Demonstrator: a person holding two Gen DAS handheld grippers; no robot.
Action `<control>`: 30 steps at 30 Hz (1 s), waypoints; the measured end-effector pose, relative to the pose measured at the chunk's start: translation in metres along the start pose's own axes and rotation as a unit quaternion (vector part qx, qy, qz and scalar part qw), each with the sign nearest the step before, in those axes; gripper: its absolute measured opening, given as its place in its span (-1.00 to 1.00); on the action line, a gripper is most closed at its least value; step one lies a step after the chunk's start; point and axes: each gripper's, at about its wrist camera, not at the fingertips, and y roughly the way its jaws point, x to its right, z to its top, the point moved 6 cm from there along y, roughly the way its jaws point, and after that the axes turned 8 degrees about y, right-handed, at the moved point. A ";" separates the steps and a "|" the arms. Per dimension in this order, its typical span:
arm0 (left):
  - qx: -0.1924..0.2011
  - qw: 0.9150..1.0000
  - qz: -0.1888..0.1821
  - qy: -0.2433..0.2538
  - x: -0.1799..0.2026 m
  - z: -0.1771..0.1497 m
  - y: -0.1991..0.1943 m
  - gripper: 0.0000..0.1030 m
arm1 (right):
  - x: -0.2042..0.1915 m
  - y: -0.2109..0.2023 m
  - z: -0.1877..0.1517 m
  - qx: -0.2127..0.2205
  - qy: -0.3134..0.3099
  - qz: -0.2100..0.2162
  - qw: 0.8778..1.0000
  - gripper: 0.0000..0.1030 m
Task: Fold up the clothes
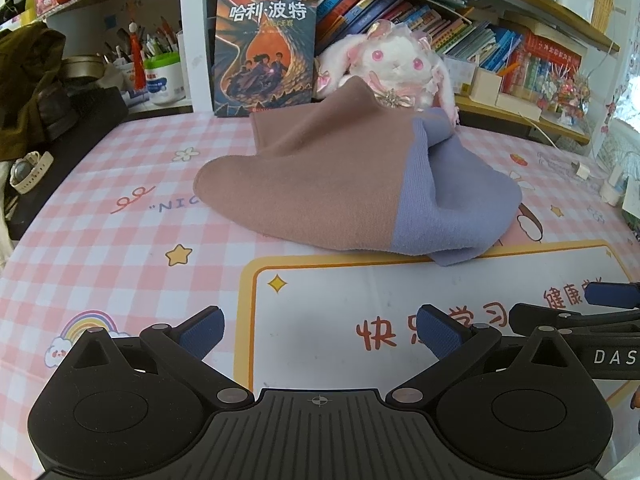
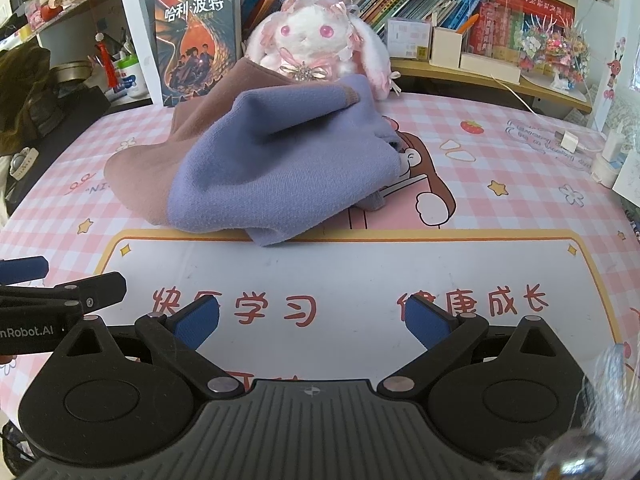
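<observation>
A brown and purple piece of clothing (image 1: 336,184) lies in a loose heap on the counter (image 1: 120,240). The counter has a pink checked mat with stars and a big white patch with red writing. The far edge of the clothing rests against a white and pink toy bunny (image 2: 312,40). A book with a dragon on the cover (image 1: 264,48) stands just beside the bunny, with rows of books on shelves behind them.

The left gripper (image 1: 320,332) hangs over the white patch, near the front of the clothing but not touching it. Its fingers (image 1: 204,330) are spread wide and hold nothing. The right gripper (image 2: 312,320) is just beside it, and its fingers (image 2: 426,322) are spread wide and empty too.
</observation>
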 end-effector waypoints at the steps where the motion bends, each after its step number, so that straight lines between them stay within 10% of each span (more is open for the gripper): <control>1: -0.001 1.000 -0.001 0.000 0.000 0.000 0.001 1.00 | 0.000 0.001 0.000 -0.001 0.000 0.000 1.000 0.94; 30: -0.012 1.000 0.010 -0.022 0.015 0.022 0.027 1.00 | 0.041 0.038 0.033 -0.012 0.043 0.033 0.998 0.94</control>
